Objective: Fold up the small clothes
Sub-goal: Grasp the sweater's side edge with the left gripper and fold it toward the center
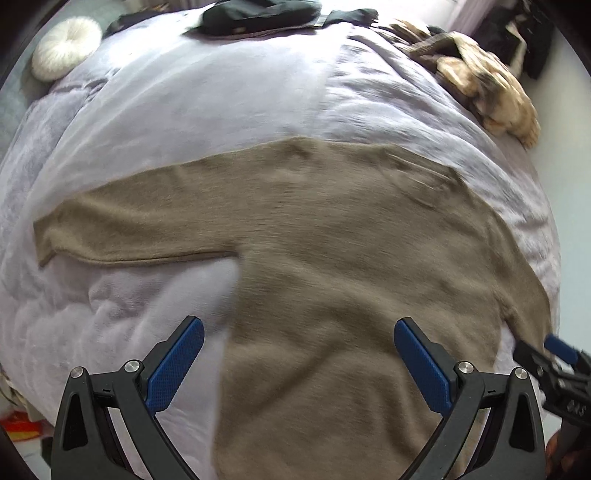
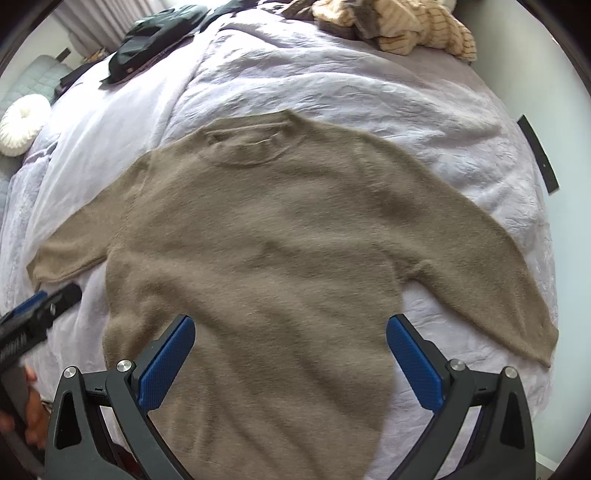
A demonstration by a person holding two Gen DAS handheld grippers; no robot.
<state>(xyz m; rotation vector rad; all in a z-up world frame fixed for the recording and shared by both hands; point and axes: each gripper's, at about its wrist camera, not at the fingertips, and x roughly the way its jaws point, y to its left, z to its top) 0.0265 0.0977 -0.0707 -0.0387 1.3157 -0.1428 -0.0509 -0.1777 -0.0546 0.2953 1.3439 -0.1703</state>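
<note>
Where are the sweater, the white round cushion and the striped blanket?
sweater (image 2: 266,240): right wrist view, chest.
white round cushion (image 1: 66,48): left wrist view, centre dimple.
striped blanket (image 2: 413,26): right wrist view, middle folds.

Lilac bedspread (image 2: 369,92); round white cushion (image 1: 66,48); dark clothes (image 2: 155,33); striped beige blanket (image 2: 406,26).

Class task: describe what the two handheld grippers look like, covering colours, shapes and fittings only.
Both match: the left gripper and right gripper each have two black angular arms with triangular cut-outs, silver round bolts at the joints, and long blue textured pads on the inner finger faces.
</note>
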